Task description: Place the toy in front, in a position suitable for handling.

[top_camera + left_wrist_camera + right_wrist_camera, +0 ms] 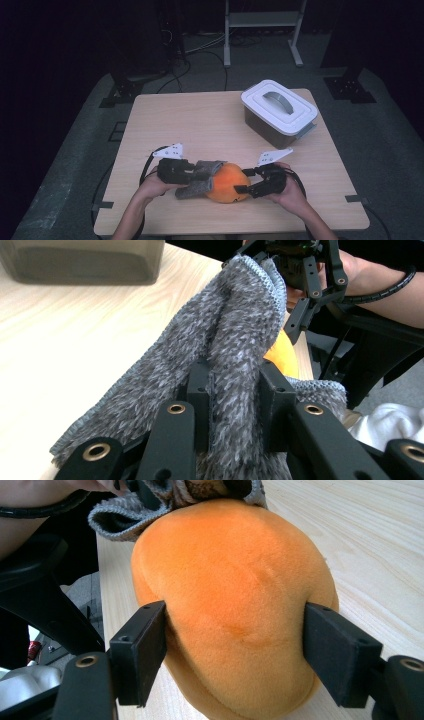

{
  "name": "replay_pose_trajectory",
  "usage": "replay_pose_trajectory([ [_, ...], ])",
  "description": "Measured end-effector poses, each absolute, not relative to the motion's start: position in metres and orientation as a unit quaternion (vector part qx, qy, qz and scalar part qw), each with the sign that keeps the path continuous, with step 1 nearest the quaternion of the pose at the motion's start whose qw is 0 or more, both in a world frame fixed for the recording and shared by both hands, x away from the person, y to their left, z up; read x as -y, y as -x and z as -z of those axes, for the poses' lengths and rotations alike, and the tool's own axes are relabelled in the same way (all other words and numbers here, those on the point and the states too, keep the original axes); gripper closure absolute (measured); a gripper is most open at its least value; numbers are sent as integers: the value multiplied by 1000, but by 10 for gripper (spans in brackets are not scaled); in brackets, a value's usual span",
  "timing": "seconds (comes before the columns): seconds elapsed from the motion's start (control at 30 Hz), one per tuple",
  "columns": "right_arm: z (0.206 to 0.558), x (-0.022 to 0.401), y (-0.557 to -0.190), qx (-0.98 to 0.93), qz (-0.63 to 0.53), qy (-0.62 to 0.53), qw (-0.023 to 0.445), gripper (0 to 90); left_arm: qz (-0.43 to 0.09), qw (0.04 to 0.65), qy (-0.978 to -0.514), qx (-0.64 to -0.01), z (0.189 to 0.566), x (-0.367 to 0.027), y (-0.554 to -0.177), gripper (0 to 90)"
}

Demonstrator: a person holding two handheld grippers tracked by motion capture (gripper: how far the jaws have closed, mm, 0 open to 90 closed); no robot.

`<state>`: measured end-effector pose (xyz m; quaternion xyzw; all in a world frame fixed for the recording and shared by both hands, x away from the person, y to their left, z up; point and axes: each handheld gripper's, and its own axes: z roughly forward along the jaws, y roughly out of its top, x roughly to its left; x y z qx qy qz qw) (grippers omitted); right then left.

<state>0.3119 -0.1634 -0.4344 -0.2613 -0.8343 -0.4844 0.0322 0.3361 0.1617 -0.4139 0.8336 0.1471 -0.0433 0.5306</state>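
Your bench (200, 120) is a pale wood top, and at its far right corner stands a lidded storage box (278, 111) with a white lid and a grey arched handle, well apart from your hands.

Near the front edge, between your two hands, lies an orange plush toy (226, 183), rounded and soft, resting on the bench. A grey fuzzy cloth (202, 176) drapes over its left side and trails down onto the wood beside it.

Your right tool (243, 189) comes in from the right with its jaws set wide on either side of the plush toy (230, 615); in the right gripper view both pads press into the orange fabric, so it is clamped on the toy.

Your left tool (205, 173) has its jaws drawn close together, pinching a fold of the grey cloth (220, 370) between the pads.
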Motion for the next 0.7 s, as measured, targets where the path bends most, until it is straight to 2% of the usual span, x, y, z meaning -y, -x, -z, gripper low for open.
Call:
replay_pose_trajectory([
  [0.23, 426, 163, -310, 841, 476, 258, 11, 250, 49, 527, -840, -118, 409, -149, -330, 723],
  [0.47, 435, 164, -317, 817, 490, 295, 67, 199, 54, 536, -834, -121, 409, -148, -331, 719],
  [0.7, 437, 159, -315, 820, 487, 295, 63, 190, 60, 543, -829, -119, 412, -144, -332, 719],
])
